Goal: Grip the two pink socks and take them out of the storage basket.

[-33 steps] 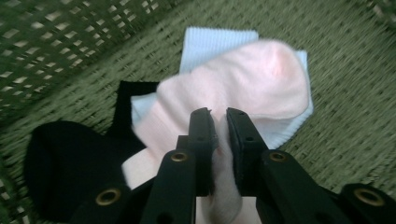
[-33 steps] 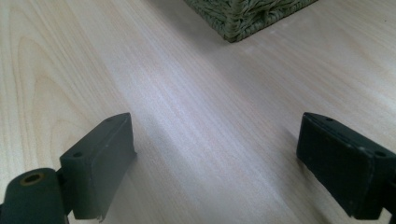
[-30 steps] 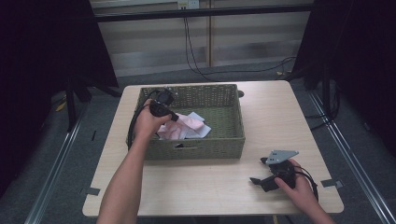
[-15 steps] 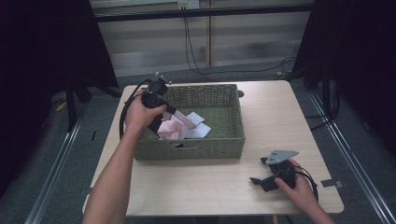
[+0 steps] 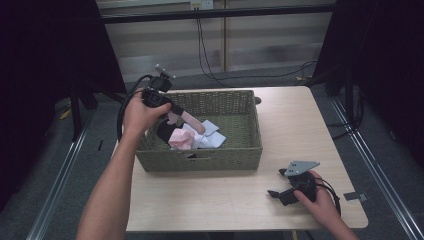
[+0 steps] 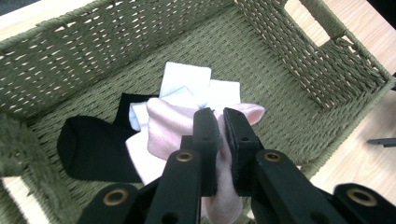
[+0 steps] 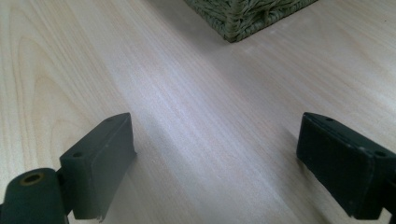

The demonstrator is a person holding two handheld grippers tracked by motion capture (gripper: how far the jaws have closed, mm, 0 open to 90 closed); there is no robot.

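The high view is soft and a little grainy; the table is evenly lit from above, while both sides of the room are almost black. The left gripper view is sharp on the basket, but its near jaws are blurred. In the right gripper view the wood shows pale glare and soft shadows.

no readable text, label, brand, number or sign appears in any view.
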